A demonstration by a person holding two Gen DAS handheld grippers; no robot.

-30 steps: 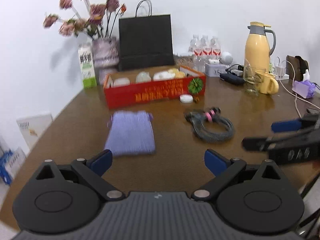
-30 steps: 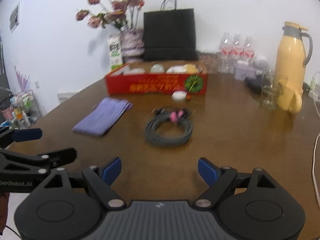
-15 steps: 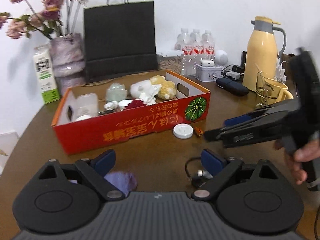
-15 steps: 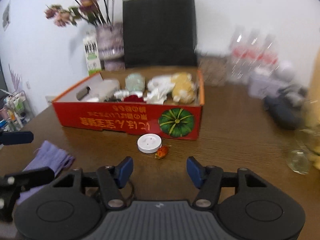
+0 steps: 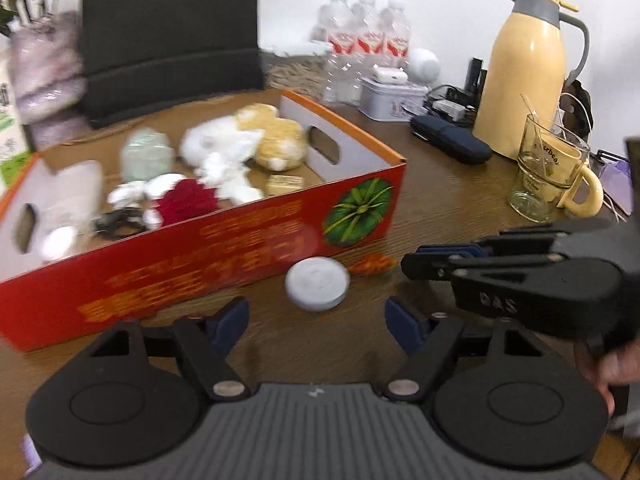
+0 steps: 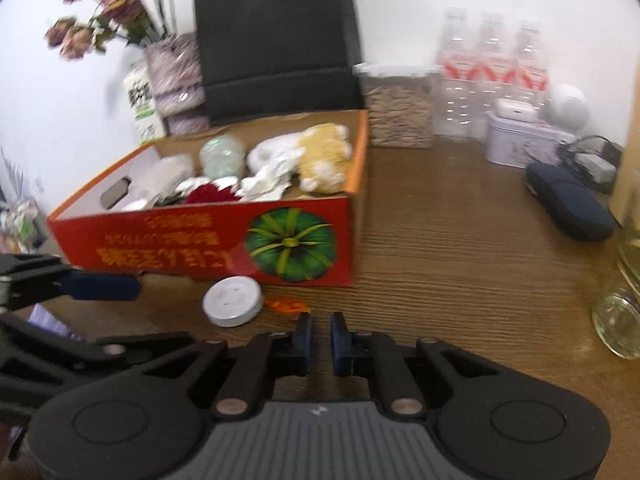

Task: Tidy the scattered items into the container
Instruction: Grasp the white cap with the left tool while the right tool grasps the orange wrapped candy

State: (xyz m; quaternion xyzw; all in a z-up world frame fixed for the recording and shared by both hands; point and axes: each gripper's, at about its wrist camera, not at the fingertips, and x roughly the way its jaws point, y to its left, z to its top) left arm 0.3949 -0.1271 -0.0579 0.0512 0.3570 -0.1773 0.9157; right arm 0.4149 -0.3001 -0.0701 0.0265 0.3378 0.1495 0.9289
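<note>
While the left gripper [image 5: 316, 320] is closing, nothing yet between its jaws, and the right gripper [image 6: 320, 338] is closing nearly shut and empty, the round white plastic disc [image 5: 316, 285] is lying beside the red cardboard box [image 5: 192, 256], risking a skid.

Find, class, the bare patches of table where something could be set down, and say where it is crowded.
Bare wood lies right of the red box, between it and the dark case. Crowded: the box front, with the white disc, the orange scrap and both grippers; also the back edge by the water bottles.
</note>
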